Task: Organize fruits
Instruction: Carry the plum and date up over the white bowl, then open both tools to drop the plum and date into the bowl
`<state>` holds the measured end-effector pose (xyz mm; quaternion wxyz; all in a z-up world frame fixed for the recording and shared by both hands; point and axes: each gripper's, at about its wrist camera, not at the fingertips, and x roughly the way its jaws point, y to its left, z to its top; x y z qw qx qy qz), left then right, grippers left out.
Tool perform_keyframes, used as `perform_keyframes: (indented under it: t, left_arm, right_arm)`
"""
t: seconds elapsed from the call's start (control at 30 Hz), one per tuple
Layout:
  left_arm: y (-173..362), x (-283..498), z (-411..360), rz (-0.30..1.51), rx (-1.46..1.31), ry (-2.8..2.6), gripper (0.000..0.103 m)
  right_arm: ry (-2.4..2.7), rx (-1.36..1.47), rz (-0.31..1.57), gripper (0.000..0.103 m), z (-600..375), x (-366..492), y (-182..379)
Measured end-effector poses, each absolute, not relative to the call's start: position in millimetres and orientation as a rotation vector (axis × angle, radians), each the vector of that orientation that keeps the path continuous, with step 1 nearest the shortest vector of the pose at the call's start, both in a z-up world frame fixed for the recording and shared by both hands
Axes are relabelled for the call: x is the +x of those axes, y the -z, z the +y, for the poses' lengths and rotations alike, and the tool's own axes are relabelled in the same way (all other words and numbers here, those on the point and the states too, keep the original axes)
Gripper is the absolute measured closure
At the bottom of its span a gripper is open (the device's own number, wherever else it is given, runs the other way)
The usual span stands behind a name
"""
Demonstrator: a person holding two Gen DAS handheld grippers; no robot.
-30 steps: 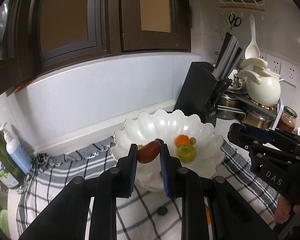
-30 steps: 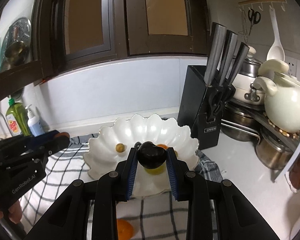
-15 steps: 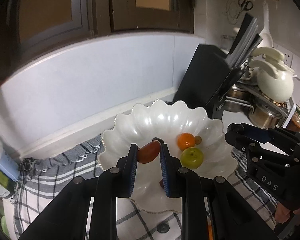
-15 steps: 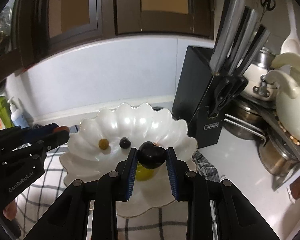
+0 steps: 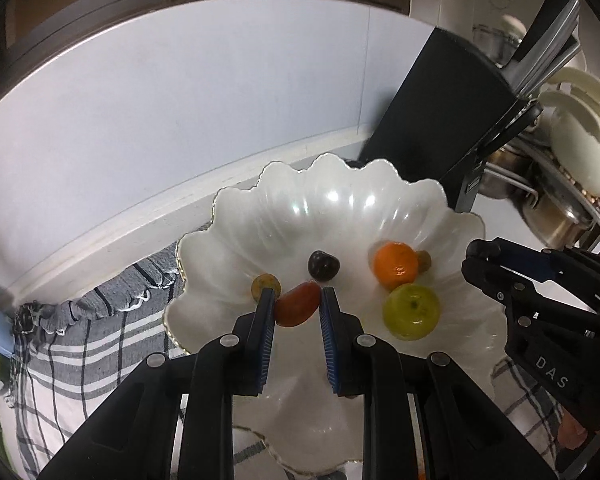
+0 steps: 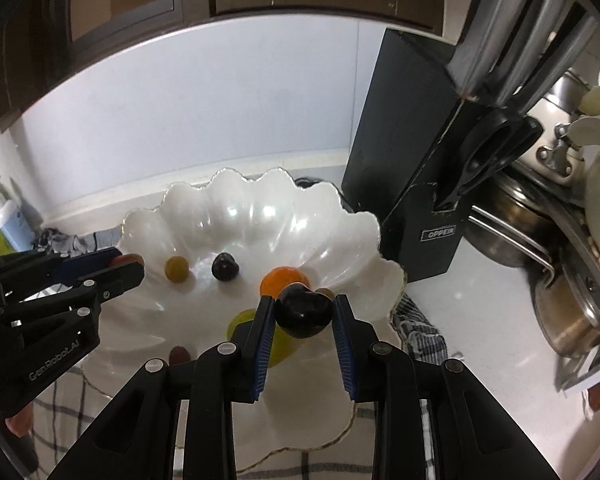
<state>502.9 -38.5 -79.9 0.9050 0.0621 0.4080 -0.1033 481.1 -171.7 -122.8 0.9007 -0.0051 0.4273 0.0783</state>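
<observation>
The left tongs [image 5: 296, 304] hang over the near left part of a white scalloped bowl [image 5: 340, 200], their blue-padded fingers pinching an oblong red fruit [image 5: 298, 303], which sits tilted between the pads above the bowl's floor. The right tongs [image 6: 303, 312] hang over the bowl's near right side and pinch a round, glossy dark plum [image 6: 303, 312] between their pads. Loose in the bowl lie a small dark cherry-like fruit [image 5: 323, 265] near the middle, a small yellow-brown berry [image 5: 265, 285] just beside the left tongs' left pad, an orange mandarin [image 5: 396, 266] to the right with a small brown fruit [image 5: 423, 260] touching its far side, and a green apple [image 5: 411, 311] just in front of the mandarin. In the right wrist view the mandarin and the green apple are partly hidden behind the plum and the right tongs. The bowl rests on a grey-and-white checked cloth [image 5: 80, 344] spread over the white tabletop [image 6: 480, 320]. A black knife block [image 6: 412, 168] marked OPPEIN stands just beyond the bowl's right rim, with steel knife handles [image 6: 512, 28] and scissors sticking out of it. Further right are stacked steel pots [image 6: 572, 300] and a cream ceramic kettle [image 5: 580, 152]. At the far left, by the pale blue wall, stands a pump bottle [image 6: 8, 220].
</observation>
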Motion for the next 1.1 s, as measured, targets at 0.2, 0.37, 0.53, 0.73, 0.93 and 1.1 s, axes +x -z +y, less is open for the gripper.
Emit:
perform_keyframes:
  t: [0.2, 0.37, 0.53, 0.73, 0.93, 1.1]
  left_arm:
    - [88, 514, -42, 0.881, 0.138, 0.216, 0.079]
    - [90, 516, -45, 0.893, 0.142, 0.225, 0.068]
    - [85, 510, -43, 0.872, 0.140, 0.214, 0.060]
    - [68, 494, -37, 0.818, 0.154, 0.204, 0.052]
    - [47, 470, -31, 0.754, 0.176, 0.186, 0.045]
    - [28, 444, -25, 0.697, 0.203, 0.170, 0.043]
  right_arm:
    - [-0.165, -0.005, 0.923, 0.073, -173, 491, 133]
    - [-0.185, 0.017, 0.949, 0.070, -174, 497, 137]
    - [-0.167, -0.003, 0.912, 0.059, -173, 491, 131]
    - [-0.174, 0.001, 0.868, 0.059, -172, 475, 113]
    - [-0.181, -0.004, 0.804, 0.058, -169, 451, 91]
    - [-0.209, -0.017, 0.762, 0.053, -160, 427, 75]
